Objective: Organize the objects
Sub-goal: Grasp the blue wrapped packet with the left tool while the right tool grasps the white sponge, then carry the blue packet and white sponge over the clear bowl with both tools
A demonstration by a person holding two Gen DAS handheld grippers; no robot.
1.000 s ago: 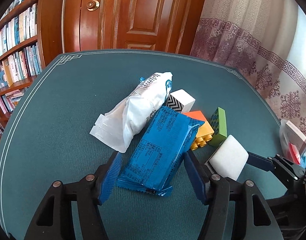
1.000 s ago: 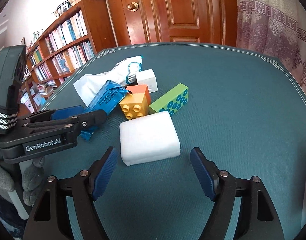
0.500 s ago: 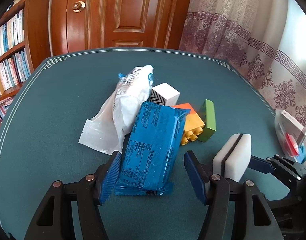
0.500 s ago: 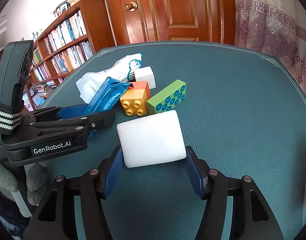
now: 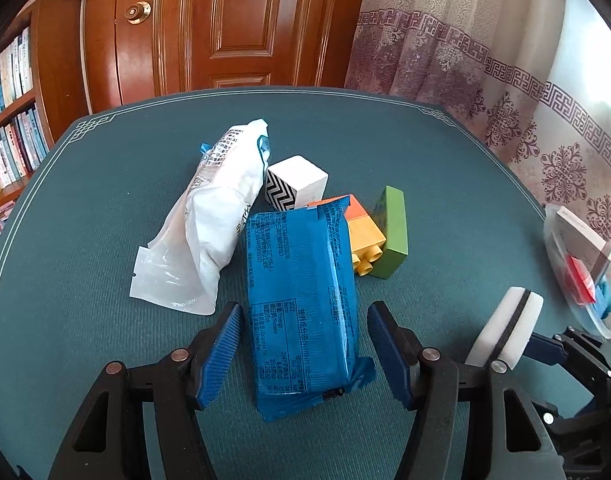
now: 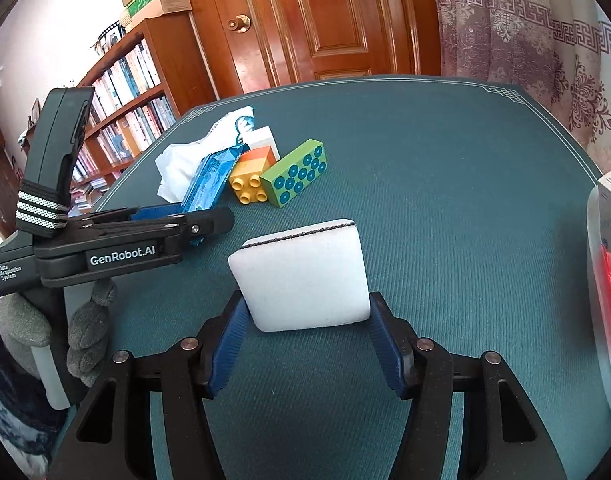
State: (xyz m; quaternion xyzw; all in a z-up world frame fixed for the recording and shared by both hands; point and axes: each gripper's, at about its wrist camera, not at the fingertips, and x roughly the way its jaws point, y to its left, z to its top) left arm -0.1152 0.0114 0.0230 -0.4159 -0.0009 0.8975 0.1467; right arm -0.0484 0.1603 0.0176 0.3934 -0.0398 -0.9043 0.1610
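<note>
Two hand-held tongs work over a round table (image 5: 105, 184) covered in teal cloth. The right gripper (image 6: 303, 344) is clenched on a white sponge (image 6: 301, 276) with a thin dark layer, its blue pads pressed against both side edges; the sponge is tilted up off the cloth, and these jaws have just been closing around it. The left gripper (image 5: 301, 350) straddles the near end of a blue snack packet (image 5: 301, 292). Its pads stand just beside the wrapper with small gaps showing, so it looks released rather than gripping, though the packet's front end appears raised. Ahead of the left tongs, still heaped together, lie a white plastic pouch (image 5: 209, 224), a white cube with a zigzag side (image 5: 297, 186), an orange and yellow toy brick (image 5: 365, 236) and a green studded brick (image 5: 393, 236). To the far right of the right tongs sits a clear container (image 6: 603, 300) holding a box and something red. Judging by this, sorting is at an early stage: one item is lifted, a second is lined up, and four remain untouched in the pile.
</note>
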